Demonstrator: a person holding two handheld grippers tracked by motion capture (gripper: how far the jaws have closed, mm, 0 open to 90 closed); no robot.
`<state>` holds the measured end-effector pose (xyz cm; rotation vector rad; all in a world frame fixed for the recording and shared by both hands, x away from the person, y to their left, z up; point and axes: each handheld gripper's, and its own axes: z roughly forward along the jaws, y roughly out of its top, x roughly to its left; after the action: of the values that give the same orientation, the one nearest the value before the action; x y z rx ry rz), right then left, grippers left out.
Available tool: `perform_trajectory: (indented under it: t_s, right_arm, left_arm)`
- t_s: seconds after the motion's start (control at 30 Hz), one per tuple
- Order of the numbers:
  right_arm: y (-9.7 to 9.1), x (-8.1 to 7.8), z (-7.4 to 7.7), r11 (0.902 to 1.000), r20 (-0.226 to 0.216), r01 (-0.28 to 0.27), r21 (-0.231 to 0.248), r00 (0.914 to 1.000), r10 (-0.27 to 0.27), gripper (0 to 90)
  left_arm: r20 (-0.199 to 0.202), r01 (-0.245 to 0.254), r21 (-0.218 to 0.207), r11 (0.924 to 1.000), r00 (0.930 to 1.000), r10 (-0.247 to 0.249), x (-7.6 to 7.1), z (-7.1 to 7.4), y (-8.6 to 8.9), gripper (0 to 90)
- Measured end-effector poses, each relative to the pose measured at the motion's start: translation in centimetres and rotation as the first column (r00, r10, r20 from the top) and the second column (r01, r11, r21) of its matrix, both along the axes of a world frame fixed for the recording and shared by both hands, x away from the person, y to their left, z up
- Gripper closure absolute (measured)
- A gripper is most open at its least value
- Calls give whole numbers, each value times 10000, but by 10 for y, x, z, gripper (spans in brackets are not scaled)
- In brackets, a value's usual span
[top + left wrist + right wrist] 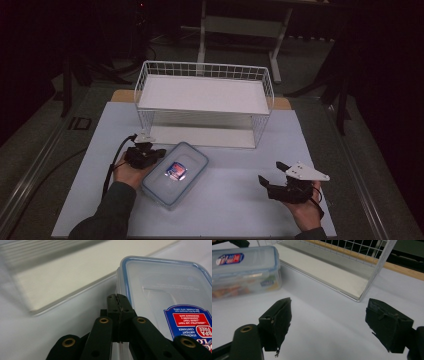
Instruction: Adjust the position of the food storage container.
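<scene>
The landmark for all positions is the wire shelf rack (pixel 204 102), a white two-tier unit standing at the far middle of the pale table top (pixel 235 200). The clear plastic container (pixel 175 173), with a blue-rimmed lid and a red and blue label, lies flat on the table just in front of the rack's lower left corner, set at a slant to the rack's front edge. In the right gripper view the same container (pixel 242 272) sits to the left of the rack's lower board (pixel 324 277), with coloured contents visible through its side wall. The left gripper (pixel 145 155) is at the container's left long edge, between the container and the rack's front left post. In the left gripper view its jaws are pressed fully together with nothing between them, and the tips of the left gripper (pixel 119 301) lie against the lid rim; whether they rest on the rim or just beside it cannot be told. The right gripper (pixel 274 175) is held well apart from the container, in front of the rack's right end, above bare table. In the right gripper view the right gripper (pixel 328 322) has its jaws set wide, with nothing between them
</scene>
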<state>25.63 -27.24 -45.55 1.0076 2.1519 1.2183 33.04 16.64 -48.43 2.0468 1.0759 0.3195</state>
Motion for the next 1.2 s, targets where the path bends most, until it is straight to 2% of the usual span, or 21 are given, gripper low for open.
perform_trajectory:
  t_s: [0.03, 0.07, 0.1, 0.17, 0.2, 0.27, 0.33, 0.4, 0.47, 0.53, 0.57, 0.63, 0.67, 0.7, 0.77, 0.87, 0.9, 0.97, 1.0, 1.07, 1.2]
  right_arm:
    - [0, 0, 0, 10000, -4, 5, 6, 10000, -5, 208]
    - [0, 0, 0, 10000, -4, 0, 1, 10000, 0, 208]
    - [0, 0, 0, 10000, -6, -1, -3, 10000, 1, 208]
    - [0, 0, 0, 10000, -23, -2, -2, 10000, 2, 208]
    - [0, 0, 0, 10000, -23, -2, -2, 10000, 2, 208]
    - [0, 0, -1, 10000, -8, -13, -43, 10000, 13, 208]
    - [1, 0, -1, 10000, -12, -20, -52, 10000, 20, 208]
    - [1, 0, -1, 10000, -9, -17, -55, 10000, 17, 208]
    - [-1, 0, -1, 10000, -4, 20, -17, 10000, -20, 208]
    - [-2, 0, -1, 10000, -5, 41, 29, 10000, -41, 208]
    - [-2, 1, -1, 10000, -20, 48, 22, 10000, -48, 208]
    - [-2, 1, -1, 10000, -33, 50, 21, 10000, -50, 208]
    - [-2, 1, -2, 10000, -45, 25, 8, 10000, -25, 208]
    - [-1, 1, -2, 10000, -29, 11, 2, 10000, -11, 209]
    - [0, 0, -1, 10000, -42, -5, -10, 10000, 5, 209]
    - [1, 0, -1, 10000, -15, -69, -59, 10000, 69, 209]
    - [1, 0, -2, 10000, -15, -66, -57, 10000, 66, 209]
    - [1, 0, -2, 10000, -31, -41, -45, 10000, 41, 209]
    - [0, 1, -2, 10000, -38, -31, -48, 10000, 31, 209]
    - [0, 1, -2, 10000, -41, -37, -42, 10000, 37, 209]
    - [0, 0, -2, 10000, -33, -38, -53, 10000, 38, 209]
  left_arm:
    - [0, 0, 0, 10000, 10000, 0, 0, 0, 0, 900]
    - [-12, 244, -79, 9997, 9997, -244, -2, -1, -11, 900]
    - [-12, 244, -79, 9997, 9997, -244, -2, -1, -11, 900]
    - [5, 683, -206, 9975, 9977, -683, -6, -2, -28, 900]
    - [5, 683, -206, 9975, 9977, -683, -6, -2, -28, 900]
    - [13, 1086, -450, 9931, 9941, -1086, -9, -4, -44, 900]
    - [61, 1251, -333, 9916, 9921, -1250, -10, -3, -51, 900]
    - [70, 1221, -233, 9922, 9925, -1220, -10, -2, -53, 899]
    - [224, 1149, -624, 9914, 9933, -1137, -14, 5, -50, 898]
    - [335, 1158, -724, 9906, 9930, -1136, -16, 9, -48, 898]
    - [479, 1318, -941, 9868, 9907, -1277, -23, 17, -44, 898]
    - [479, 1318, -941, 9868, 9907, -1277, -23, 17, -44, 898]
    - [696, 1665, -1040, 9805, 9847, -1598, -36, 26, -42, 897]
    - [696, 1665, -1040, 9805, 9847, -1598, -36, 26, -42, 897]
    - [811, 1991, -1150, 9732, 9783, -1906, -48, 33, -40, 897]
    - [787, 2162, -1284, 9679, 9751, -2074, -56, 34, -40, 897]
    - [780, 2332, -1349, 9630, 9714, -2243, -64, 34, -42, 897]
    - [729, 2534, -1323, 9583, 9666, -2456, -70, 32, -45, 897]
    - [729, 2534, -1323, 9583, 9666, -2456, -70, 32, -45, 896]
    - [613, 2853, -1100, 9521, 9581, -2800, -79, 27, -51, 896]
    - [376, 3165, -1121, 9420, 9486, -3142, -91, 18, -60, 896]
